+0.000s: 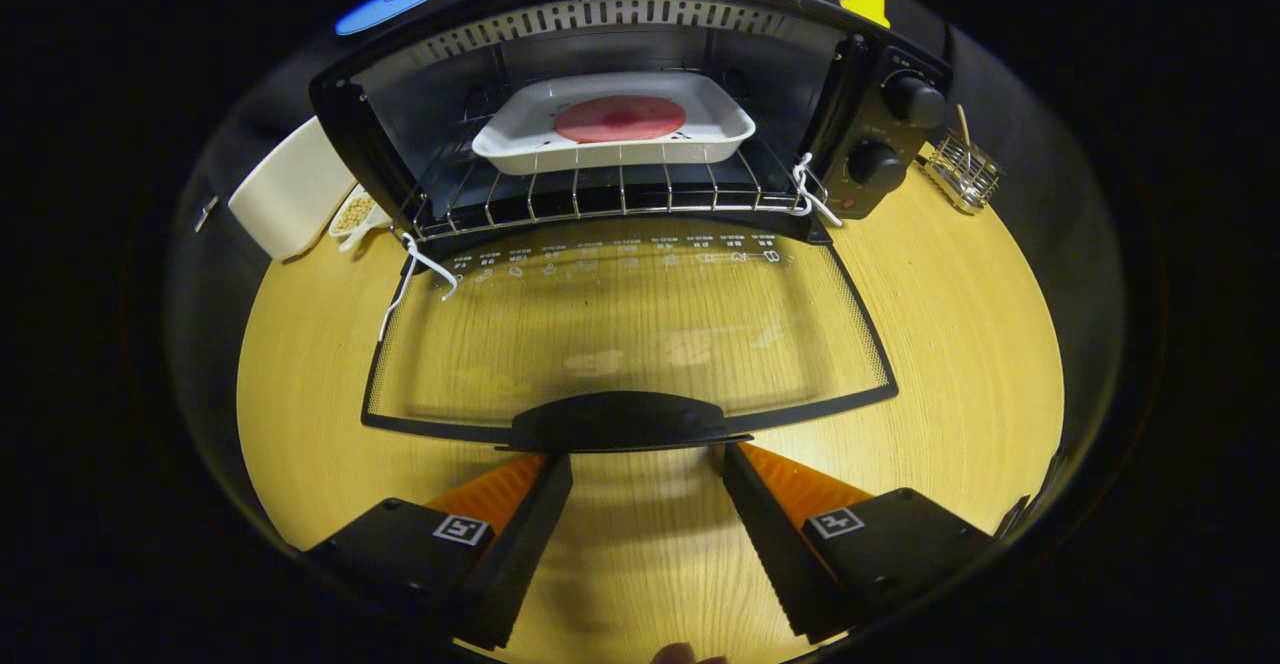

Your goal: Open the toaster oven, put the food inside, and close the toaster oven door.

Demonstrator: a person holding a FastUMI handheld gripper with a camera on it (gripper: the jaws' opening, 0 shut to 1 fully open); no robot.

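Observation:
The black toaster oven (880,134) stands at the back of the wooden table with its glass door (630,334) folded down flat toward me. Inside, on the wire rack (600,199), sits a white tray (520,134) holding a round pink slice of food (620,117). The door's black handle (620,422) lies just ahead of my fingertips. My gripper (645,459) is open, its fingers spread to either side of the handle's width and holding nothing.
Two knobs (912,99) sit on the oven's right panel. A small wire basket (962,172) stands right of the oven. Left of it are a cream container (290,189) and a small dish of beans (353,214). White strings (415,269) hang at the door hinges.

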